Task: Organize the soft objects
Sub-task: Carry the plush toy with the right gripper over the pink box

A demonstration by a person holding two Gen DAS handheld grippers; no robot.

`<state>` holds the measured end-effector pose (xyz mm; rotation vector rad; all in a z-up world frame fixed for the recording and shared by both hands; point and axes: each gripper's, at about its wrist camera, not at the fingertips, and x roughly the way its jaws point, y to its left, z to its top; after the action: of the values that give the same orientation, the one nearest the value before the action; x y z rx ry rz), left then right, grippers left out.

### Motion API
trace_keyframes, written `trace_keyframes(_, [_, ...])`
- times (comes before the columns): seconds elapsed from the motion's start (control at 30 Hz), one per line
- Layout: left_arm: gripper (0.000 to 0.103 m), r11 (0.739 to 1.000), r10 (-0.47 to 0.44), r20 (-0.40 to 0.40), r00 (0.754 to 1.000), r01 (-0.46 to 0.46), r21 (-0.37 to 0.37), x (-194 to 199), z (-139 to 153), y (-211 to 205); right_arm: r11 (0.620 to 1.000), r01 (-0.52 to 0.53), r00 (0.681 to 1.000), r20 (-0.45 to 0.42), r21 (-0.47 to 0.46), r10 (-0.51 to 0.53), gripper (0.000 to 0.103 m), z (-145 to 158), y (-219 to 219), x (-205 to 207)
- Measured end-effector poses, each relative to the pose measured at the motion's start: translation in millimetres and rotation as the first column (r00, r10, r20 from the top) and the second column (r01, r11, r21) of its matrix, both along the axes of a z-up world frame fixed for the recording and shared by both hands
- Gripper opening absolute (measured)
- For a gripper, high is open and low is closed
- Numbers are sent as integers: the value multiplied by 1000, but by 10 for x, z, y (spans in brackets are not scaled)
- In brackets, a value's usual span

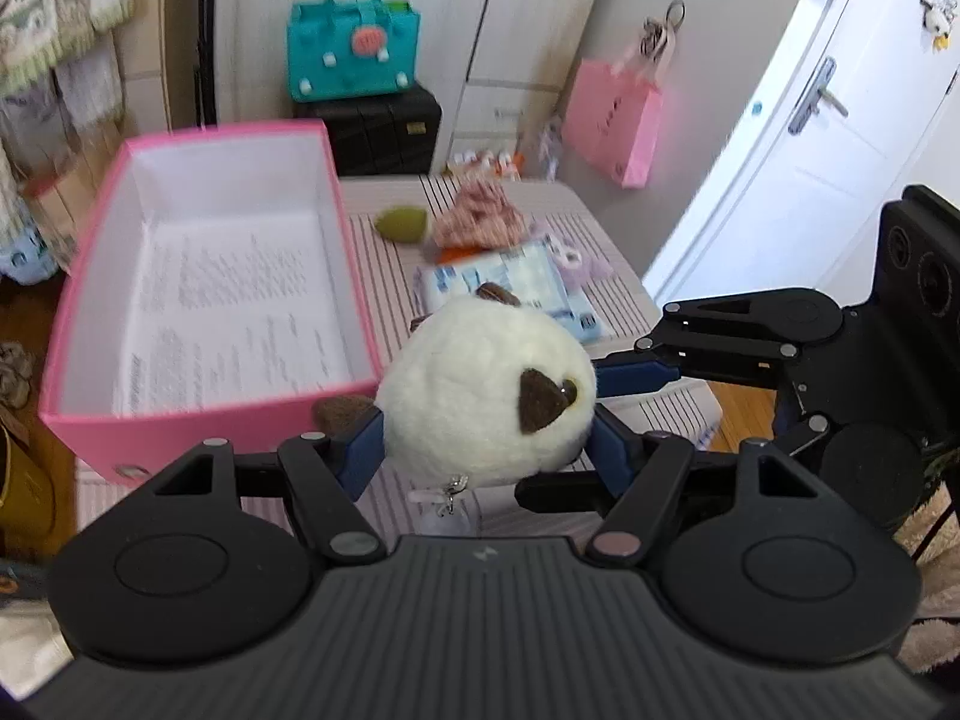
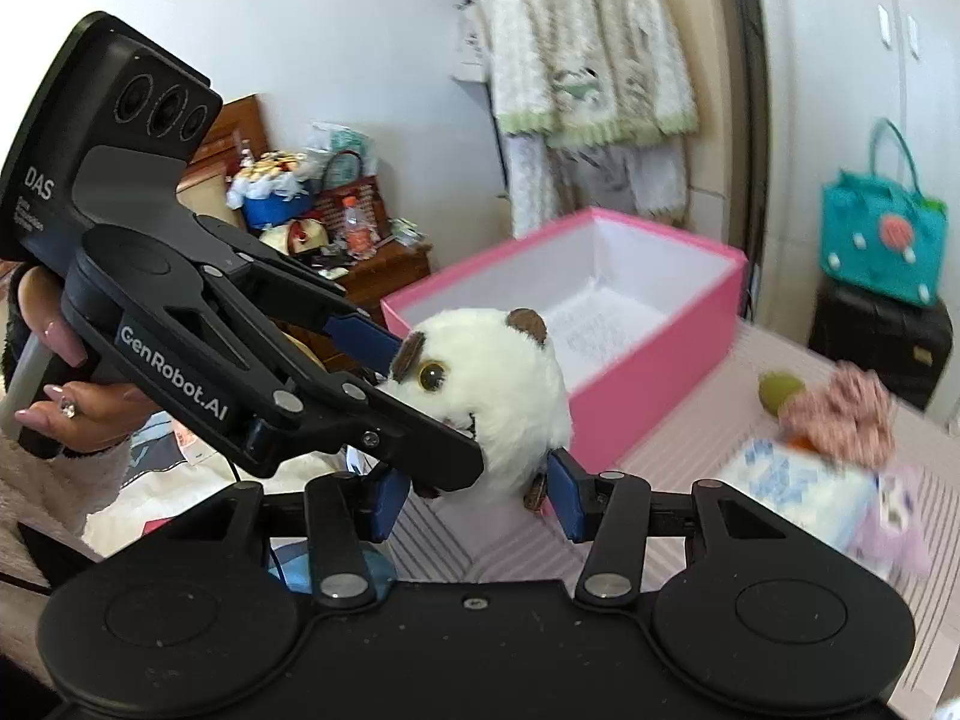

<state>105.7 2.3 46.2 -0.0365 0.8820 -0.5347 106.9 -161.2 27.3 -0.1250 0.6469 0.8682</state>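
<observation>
Both grippers clamp the white plush toy point(image 1: 489, 384): the left gripper point(image 1: 483, 447) grips its sides, pitched downward, and the right gripper point(image 2: 474, 501) grips its lower body. The toy hangs above the striped table point(image 1: 384, 252), just beside the pink box point(image 1: 210, 426). A hand point(image 2: 90, 408) wraps the left gripper's handle.

White plush toy point(image 1: 489, 387) aloft beside pink box point(image 1: 204, 426).

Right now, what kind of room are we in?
Probably a bedroom or living space in a home: knitted clothing hangs up, a teal handbag sits on a black case, and a white door stands nearby.
</observation>
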Motion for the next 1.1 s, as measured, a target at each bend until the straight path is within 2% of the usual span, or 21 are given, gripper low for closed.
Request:
trace_keyframes(0.3, [70,997,74,84,994,-73,-24,313,150,342,997,-63,993,99,-36,66,55,204,336,455])
trace_keyframes(0.47, [70,993,116,146,982,-111,-40,671,206,464,997,-74,984,162,-33,79,55,280,458,923])
trace_keyframes(0.6, [70,989,146,176,973,-142,-34,1057,183,518,994,-81,974,206,-74,94,55,227,577,1357])
trace_keyframes(0.7, [69,987,161,147,976,-159,-31,1391,59,543,991,-77,980,172,-111,96,55,138,661,1673])
trace_keyframes(0.87, [69,979,197,42,979,-195,-59,1910,-232,627,971,-85,979,161,-223,123,54,-36,875,2072])
trace_keyframes(1.1, [69,959,244,-156,957,-262,-106,2419,-694,809,932,-114,981,112,-344,162,53,-302,1087,2390])
